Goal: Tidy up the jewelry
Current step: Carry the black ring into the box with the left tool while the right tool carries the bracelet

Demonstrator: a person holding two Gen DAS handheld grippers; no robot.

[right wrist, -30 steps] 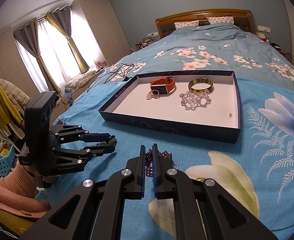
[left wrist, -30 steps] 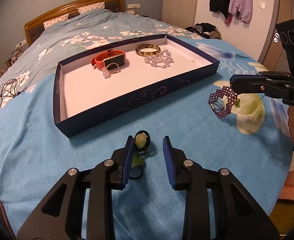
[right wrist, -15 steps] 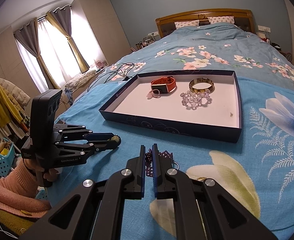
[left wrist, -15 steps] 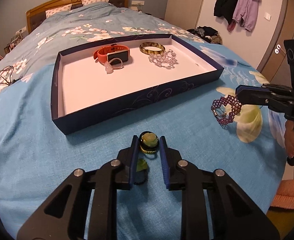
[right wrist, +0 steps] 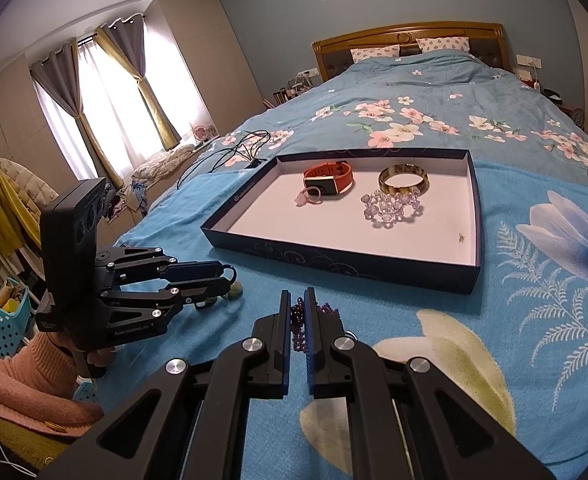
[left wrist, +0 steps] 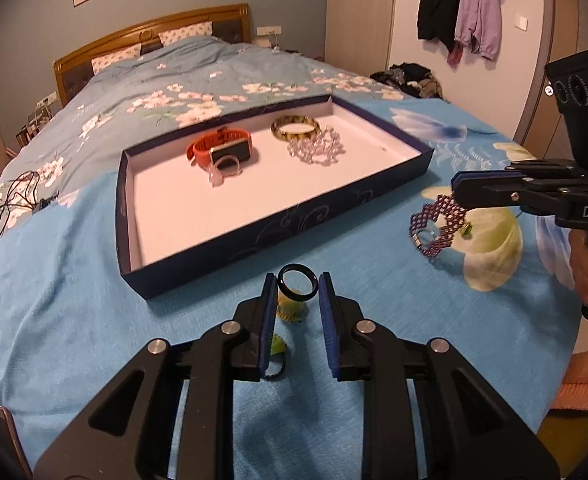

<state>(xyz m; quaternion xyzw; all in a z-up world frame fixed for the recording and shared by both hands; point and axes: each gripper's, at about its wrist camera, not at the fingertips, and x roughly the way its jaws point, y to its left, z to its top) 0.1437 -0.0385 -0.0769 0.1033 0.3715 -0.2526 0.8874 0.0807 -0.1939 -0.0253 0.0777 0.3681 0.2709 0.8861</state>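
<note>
Jackets [left wrist: 459,4] on door, black cables [right wrist: 230,152] on floral bedspread [right wrist: 413,92], blue basket [right wrist: 4,316] beside bed.

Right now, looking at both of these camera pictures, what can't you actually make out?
- Left wrist view: the yellow-green pendant beneath the black ring is partly hidden by the left gripper fingers.
- Right wrist view: the purple beaded bracelet is mostly covered by the right gripper.
- Right wrist view: the speck in the tray is too small to identify.
- Both views: the person is cut off by the edges.
</note>
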